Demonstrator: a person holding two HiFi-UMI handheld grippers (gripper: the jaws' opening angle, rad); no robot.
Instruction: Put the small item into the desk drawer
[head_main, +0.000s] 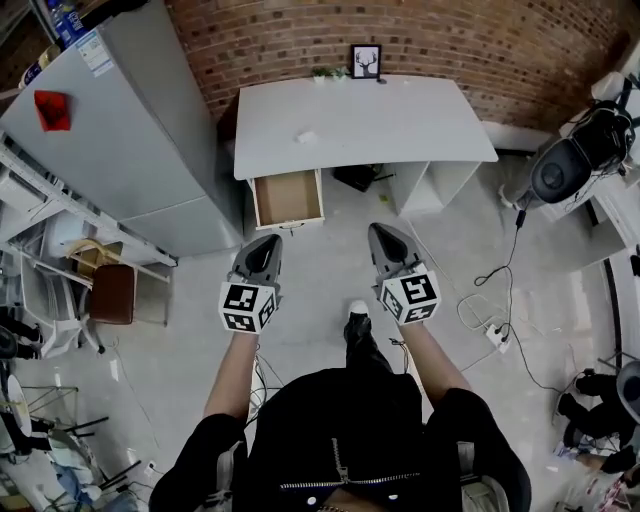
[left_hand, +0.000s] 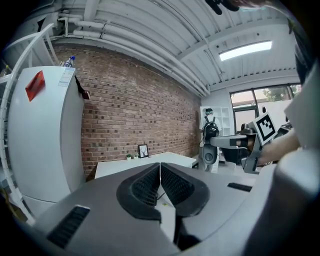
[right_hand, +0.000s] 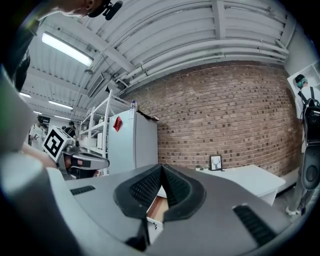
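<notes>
Two grippers are showing: the left gripper (head_main: 262, 242) and the right gripper (head_main: 386, 234). They are carrying two marker cubes, a cube (head_main: 248, 306) on the one and a cube (head_main: 411, 297) on the other. One desk (head_main: 400, 125) is standing at the brick wall with one drawer (head_main: 287, 198) hanging open. One small item (head_main: 307, 137) and one frame (head_main: 366, 61) are sitting on the desk. One fridge (head_main: 130, 130) is bearing one red tag (head_main: 53, 109) and one bottle (left_hand: 69, 61). One brown chair (head_main: 112, 293) is standing beside it.
</notes>
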